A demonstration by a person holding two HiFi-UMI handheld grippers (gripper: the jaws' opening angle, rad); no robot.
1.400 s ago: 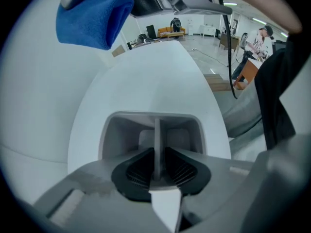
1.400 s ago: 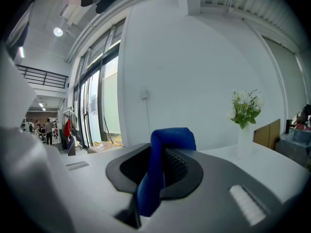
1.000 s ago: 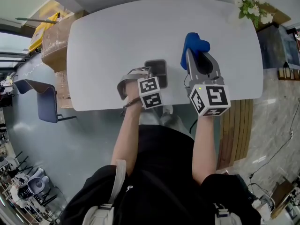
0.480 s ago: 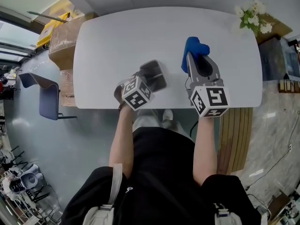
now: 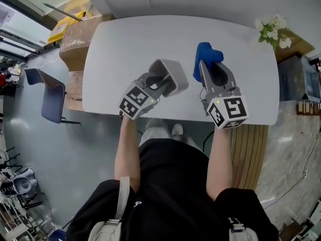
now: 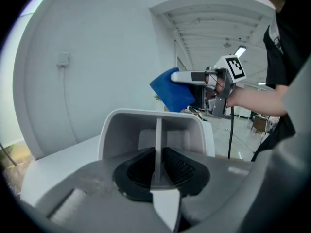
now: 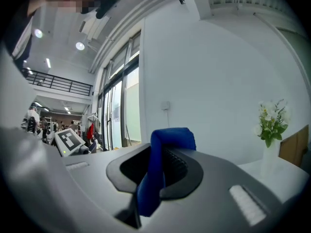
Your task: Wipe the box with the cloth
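Note:
A small grey open box [image 5: 170,74] hangs tilted above the white table [image 5: 125,39], held by one thin wall. My left gripper [image 5: 163,82] is shut on that wall [image 6: 158,144]; its jaws have just been closing a little on it. The left gripper view looks into the box's hollow [image 6: 121,130] past the left gripper [image 6: 158,166]. A blue cloth [image 5: 205,54] is pinched in my right gripper [image 5: 209,67], to the right of the box and apart from it. The right gripper view shows the cloth [image 7: 165,144] standing up between the right gripper [image 7: 155,174] pads.
White flowers in a vase [image 5: 273,29] stand at the table's far right corner. Cardboard boxes [image 5: 75,34] and a blue chair [image 5: 47,97] are on the floor to the left of the table. The table's front edge runs just under both grippers.
The left gripper has risen and rolled, lifting the box off the table and tipping it on its side. The right gripper with the cloth has risen slightly.

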